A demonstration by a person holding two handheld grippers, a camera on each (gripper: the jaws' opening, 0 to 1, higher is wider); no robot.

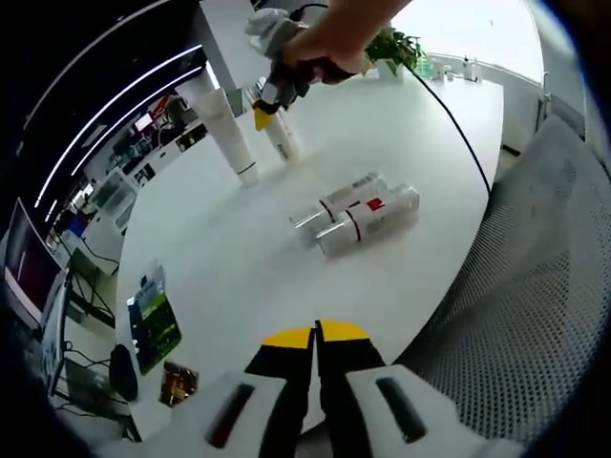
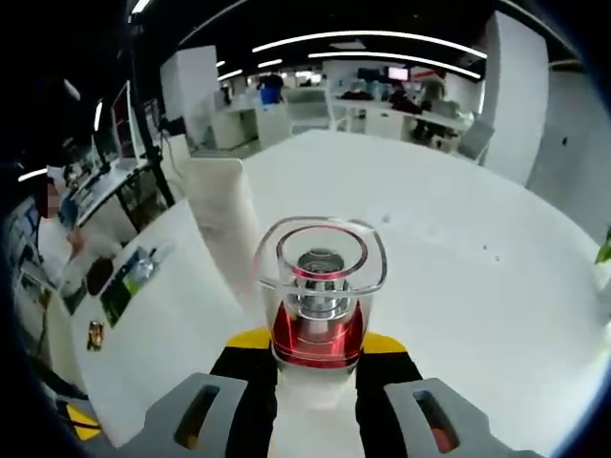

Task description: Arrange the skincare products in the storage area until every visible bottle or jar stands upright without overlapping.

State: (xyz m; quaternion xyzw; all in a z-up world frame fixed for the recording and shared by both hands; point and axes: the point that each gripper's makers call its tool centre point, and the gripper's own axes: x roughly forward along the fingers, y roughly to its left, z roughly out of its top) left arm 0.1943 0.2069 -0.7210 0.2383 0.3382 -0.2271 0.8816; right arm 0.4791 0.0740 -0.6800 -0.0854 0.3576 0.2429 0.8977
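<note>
Fingers, right gripper (image 2: 318, 358): clenched on a clear bottle (image 2: 319, 296) with red base, seen end-on along the jaws; cap end points away from the camera.
Fingers, left gripper (image 1: 316, 345): yellow tips pressed together, nothing between them, held low near the table (image 1: 420, 134) edge.
Right gripper from left gripper view (image 1: 272, 100): far side of the table, a hand (image 1: 325, 43) around it, bottle hanging tip-down onto the white top, roughly upright with a slight tilt.
Neighbour: tall white tube (image 1: 227, 134) standing cap-down just beside the held bottle, apart from it as far as can be told.
Key relation: two lying bottles (image 1: 358, 212) between the grippers, ahead and slightly right of the left jaws, touching side by side, long axes slanted across the left gripper's line.
Nearer hand: left, judged; right is busy.
Look of lying pair: white bodies, silver caps toward the left, one with a red label patch.
Remaining: judged, held bottle to be set down, then both lying ones stood up clear of each other.
</note>
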